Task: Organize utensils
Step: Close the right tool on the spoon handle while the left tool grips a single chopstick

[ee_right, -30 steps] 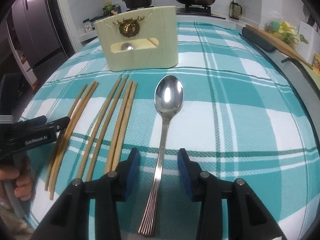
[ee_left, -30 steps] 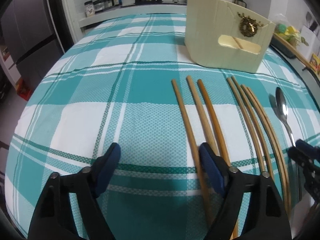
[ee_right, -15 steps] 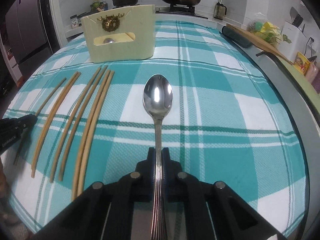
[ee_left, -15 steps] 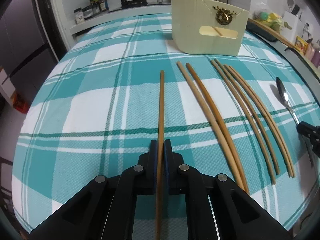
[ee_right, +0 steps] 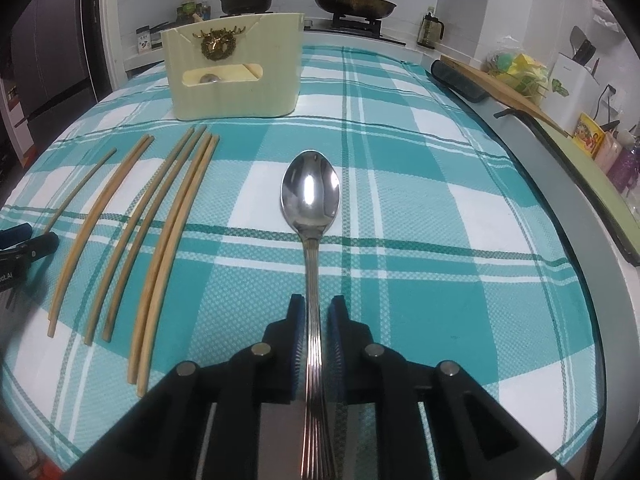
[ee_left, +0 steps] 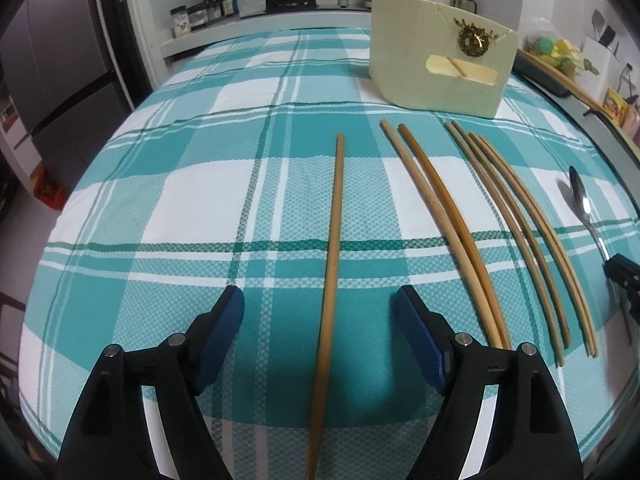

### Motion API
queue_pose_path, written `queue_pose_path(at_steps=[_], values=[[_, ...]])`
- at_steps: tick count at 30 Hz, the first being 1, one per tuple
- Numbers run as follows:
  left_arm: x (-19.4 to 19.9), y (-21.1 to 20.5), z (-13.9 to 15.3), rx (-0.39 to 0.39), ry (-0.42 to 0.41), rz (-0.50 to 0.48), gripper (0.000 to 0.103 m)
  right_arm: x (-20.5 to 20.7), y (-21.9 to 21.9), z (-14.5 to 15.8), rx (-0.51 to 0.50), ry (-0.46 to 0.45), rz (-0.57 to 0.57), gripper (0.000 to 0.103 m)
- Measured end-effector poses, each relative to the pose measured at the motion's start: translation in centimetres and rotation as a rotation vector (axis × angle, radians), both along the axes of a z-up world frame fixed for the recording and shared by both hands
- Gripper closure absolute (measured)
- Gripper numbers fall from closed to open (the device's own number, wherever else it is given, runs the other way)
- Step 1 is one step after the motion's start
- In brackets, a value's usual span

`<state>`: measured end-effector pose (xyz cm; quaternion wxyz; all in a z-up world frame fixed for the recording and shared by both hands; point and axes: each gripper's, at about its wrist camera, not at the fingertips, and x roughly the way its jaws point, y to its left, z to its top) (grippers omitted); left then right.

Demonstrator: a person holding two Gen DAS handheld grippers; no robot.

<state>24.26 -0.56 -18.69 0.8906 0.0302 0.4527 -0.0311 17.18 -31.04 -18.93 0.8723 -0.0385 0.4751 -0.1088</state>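
Note:
In the left wrist view my left gripper (ee_left: 320, 308) is open, its blue pads either side of one wooden chopstick (ee_left: 334, 248) that lies on the cloth between them, untouched. Several more chopsticks (ee_left: 460, 232) lie to the right. The cream utensil holder (ee_left: 436, 64) stands at the back. In the right wrist view my right gripper (ee_right: 318, 312) has its jaws slightly apart around the handle of a steel spoon (ee_right: 311, 196); small gaps show on both sides. The holder (ee_right: 236, 80) is far left there.
The table carries a teal plaid cloth (ee_left: 200, 200). A stove with pots (ee_right: 352, 0) sits behind. A counter edge with a wooden board (ee_right: 500, 84) runs along the right. The chopsticks (ee_right: 160, 232) lie left of the spoon.
My left gripper was shut on the single chopstick and has opened wide, leaving it on the cloth. My right gripper's jaws have eased apart from the spoon handle.

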Motion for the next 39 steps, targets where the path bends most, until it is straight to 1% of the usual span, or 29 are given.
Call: queue_pose_path(at_steps=[6,19,22,23,24,26,29,31,34,37,39], values=[[0.0,0.3,-0.1,-0.006,-0.002,0.008,0.019,0.0,-0.1,0.0,0.006,-0.005,-0.005,0.085],[0.0,0.4,-0.2,-0.012,0.0,0.008,0.018,0.1,0.2,0.0,-0.009,-0.005,-0.003,0.085],[0.0,0.7,0.0,-0.031,0.008,-0.005,0.018,0.1,0.2,0.0,-0.002,-0.005,-0.004,0.085],[0.0,1.0,0.2,-0.049,0.011,-0.008,0.018,0.1,0.1,0.1,0.011,-0.004,-0.004,0.082],[0.0,1.4,0.4,-0.07,0.014,-0.008,0.018,0.1,-0.2,0.1,0.038,-0.004,-0.002,0.07],[0.1,2.3,0.9,-0.109,0.02,-0.009,0.018,0.0,-0.7,0.5,0.098,-0.015,0.0,0.056],[1.0,3.1,1.8,-0.138,0.033,-0.035,0.018,-0.2,-1.0,1.2,0.111,-0.032,0.012,0.056],[1.7,3.2,2.2,-0.129,0.048,-0.063,0.018,0.0,-1.3,1.7,0.117,-0.033,0.024,0.056],[3.3,2.6,2.1,-0.078,0.073,-0.124,0.018,0.8,-1.9,2.4,0.14,-0.024,0.036,0.056],[5.1,1.9,1.2,-0.002,0.097,-0.144,0.02,2.1,-2.3,2.2,0.136,0.002,0.051,0.053],[6.3,1.6,0.5,0.009,0.121,-0.153,0.02,3.3,-2.1,1.7,0.116,0.027,0.066,0.053]])
